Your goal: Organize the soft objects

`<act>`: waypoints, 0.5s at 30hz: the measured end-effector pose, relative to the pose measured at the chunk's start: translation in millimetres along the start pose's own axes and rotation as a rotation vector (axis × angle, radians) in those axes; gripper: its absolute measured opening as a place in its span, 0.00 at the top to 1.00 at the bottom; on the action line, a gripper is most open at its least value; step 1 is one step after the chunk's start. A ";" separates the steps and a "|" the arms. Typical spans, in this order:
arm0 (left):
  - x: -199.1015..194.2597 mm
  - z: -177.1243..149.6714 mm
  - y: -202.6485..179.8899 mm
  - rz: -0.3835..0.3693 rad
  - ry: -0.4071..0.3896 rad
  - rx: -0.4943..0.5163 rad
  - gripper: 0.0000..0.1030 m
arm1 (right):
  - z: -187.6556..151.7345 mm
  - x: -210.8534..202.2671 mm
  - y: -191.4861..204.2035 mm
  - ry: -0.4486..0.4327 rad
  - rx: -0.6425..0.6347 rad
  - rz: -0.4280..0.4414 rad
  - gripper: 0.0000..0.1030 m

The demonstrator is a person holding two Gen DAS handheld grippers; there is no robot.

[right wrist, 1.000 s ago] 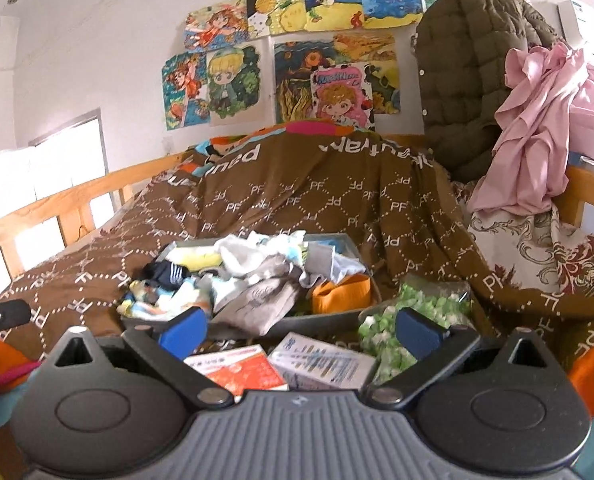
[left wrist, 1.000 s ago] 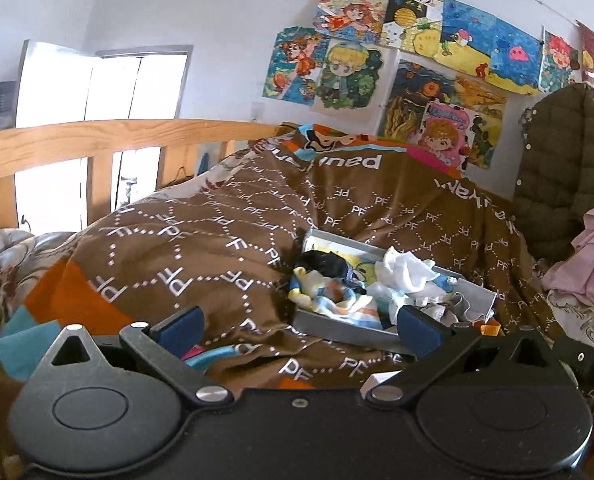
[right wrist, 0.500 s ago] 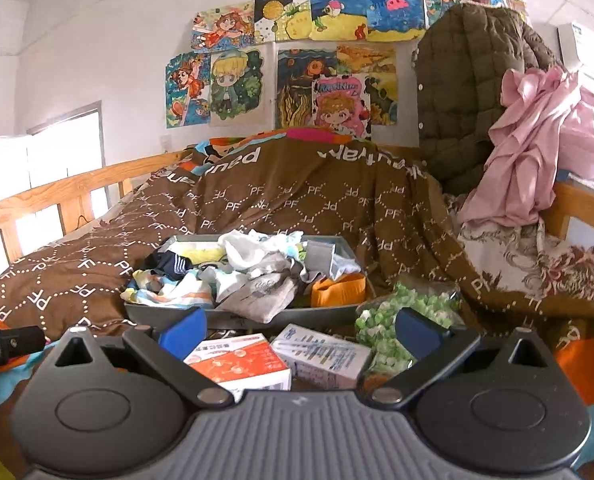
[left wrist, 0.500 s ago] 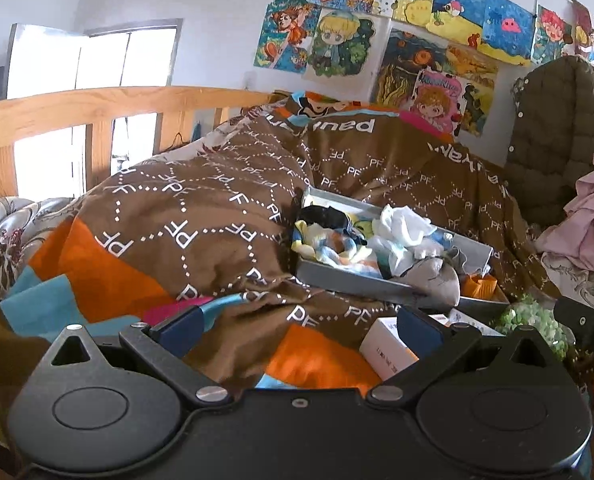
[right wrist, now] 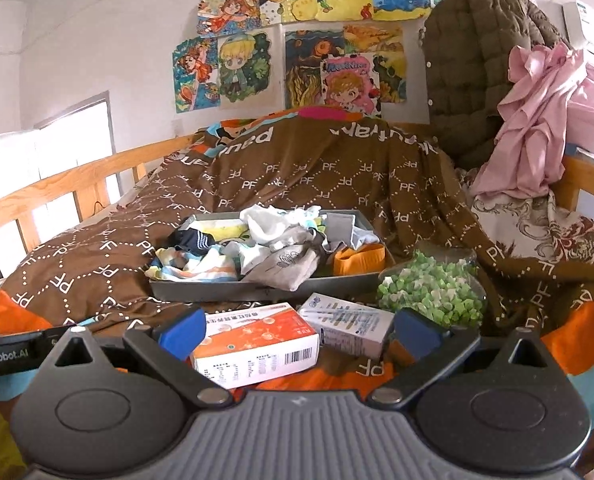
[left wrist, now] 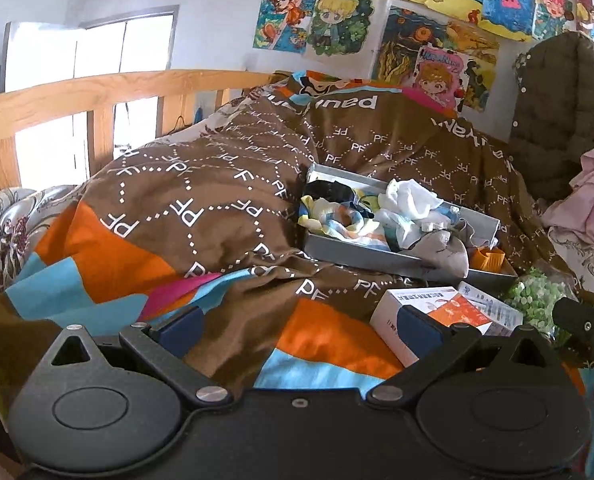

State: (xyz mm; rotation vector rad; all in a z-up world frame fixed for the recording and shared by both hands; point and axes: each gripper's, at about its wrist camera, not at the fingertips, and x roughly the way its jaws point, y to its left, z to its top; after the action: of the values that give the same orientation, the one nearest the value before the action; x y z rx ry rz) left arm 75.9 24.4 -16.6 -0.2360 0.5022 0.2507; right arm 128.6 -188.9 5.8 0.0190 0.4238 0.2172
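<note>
In the left wrist view, the left gripper (left wrist: 299,330) hangs over the brown patterned quilt (left wrist: 201,216) with its blue-padded fingers (left wrist: 179,326) spread wide and nothing between them. The grey tray (left wrist: 361,254) heaped with small soft clothes (left wrist: 407,206) lies at about one o'clock from the fingers, well apart. An orange-and-white box (left wrist: 441,306) sits just behind the right-hand finger. In the right wrist view, the right gripper (right wrist: 299,328) is likewise wide and empty; the orange-and-white box (right wrist: 257,340) and a white-and-blue box (right wrist: 347,322) lie between its fingers, untouched. The tray (right wrist: 233,288) of clothes (right wrist: 273,240) lies at twelve o'clock beyond them, and a bag of green pieces (right wrist: 429,292) at one o'clock.
</note>
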 end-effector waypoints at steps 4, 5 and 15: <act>-0.5 -0.9 -2.1 -0.006 -0.006 0.013 0.01 | -0.6 2.1 -2.0 0.014 0.011 -0.001 0.00; -0.8 -0.9 -2.7 -0.006 -0.005 0.013 0.01 | -1.0 2.2 -1.8 0.015 0.009 0.001 0.00; -0.5 -1.6 -2.9 -0.004 -0.006 0.010 0.01 | -2.6 2.8 4.1 0.026 -0.031 0.011 0.00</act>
State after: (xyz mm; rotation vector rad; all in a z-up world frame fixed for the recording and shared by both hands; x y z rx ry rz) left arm 75.6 21.1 -17.3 -0.2265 0.4968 0.2446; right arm 129.2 -184.3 2.6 -0.0118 0.4464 0.2353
